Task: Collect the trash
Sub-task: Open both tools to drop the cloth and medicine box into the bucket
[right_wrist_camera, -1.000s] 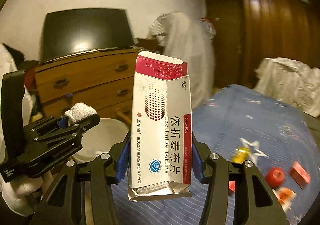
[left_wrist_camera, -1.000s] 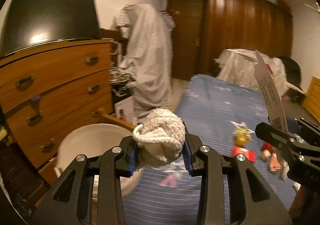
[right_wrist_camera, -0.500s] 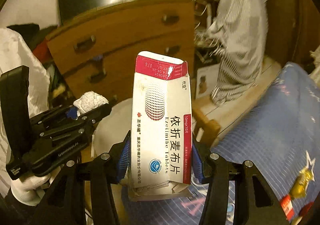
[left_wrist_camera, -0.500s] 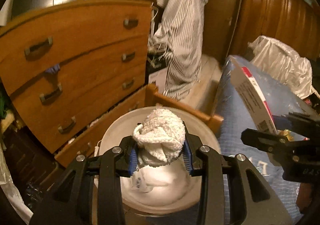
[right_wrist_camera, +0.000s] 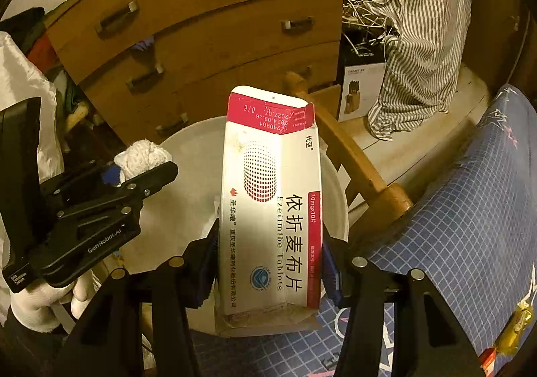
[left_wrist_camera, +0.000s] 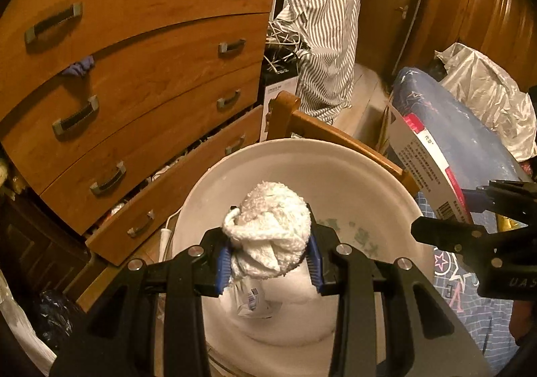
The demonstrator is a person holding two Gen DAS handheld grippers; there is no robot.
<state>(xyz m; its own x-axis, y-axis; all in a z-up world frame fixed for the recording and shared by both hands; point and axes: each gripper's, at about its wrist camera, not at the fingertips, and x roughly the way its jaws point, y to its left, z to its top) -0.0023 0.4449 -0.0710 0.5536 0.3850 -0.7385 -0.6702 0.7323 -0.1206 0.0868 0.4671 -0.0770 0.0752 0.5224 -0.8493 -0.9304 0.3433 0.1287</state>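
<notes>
Tissue wad [left_wrist_camera: 268, 229] in left fingers, tablet box [right_wrist_camera: 272, 209] in right, above white bin [left_wrist_camera: 362, 182] beside dresser [left_wrist_camera: 134, 75].

left gripper [left_wrist_camera: 268, 256] clamped on a white wad [left_wrist_camera: 268, 226], held level, gloved hand [right_wrist_camera: 43, 303] at its grip. right gripper [right_wrist_camera: 268, 273] pinched on a tablet box [right_wrist_camera: 272, 202], just beside the left.

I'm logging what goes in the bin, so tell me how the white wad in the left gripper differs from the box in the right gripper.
The white wad is soft, crumpled, rounded and plain; the medicine box is flat-sided, stiff card with red bands and printed text. The wad barely rises above the left gripper, while the box stands tall out of the right gripper. The wad hangs over the white basin; the box is at its rim. Both are clamped.
</notes>
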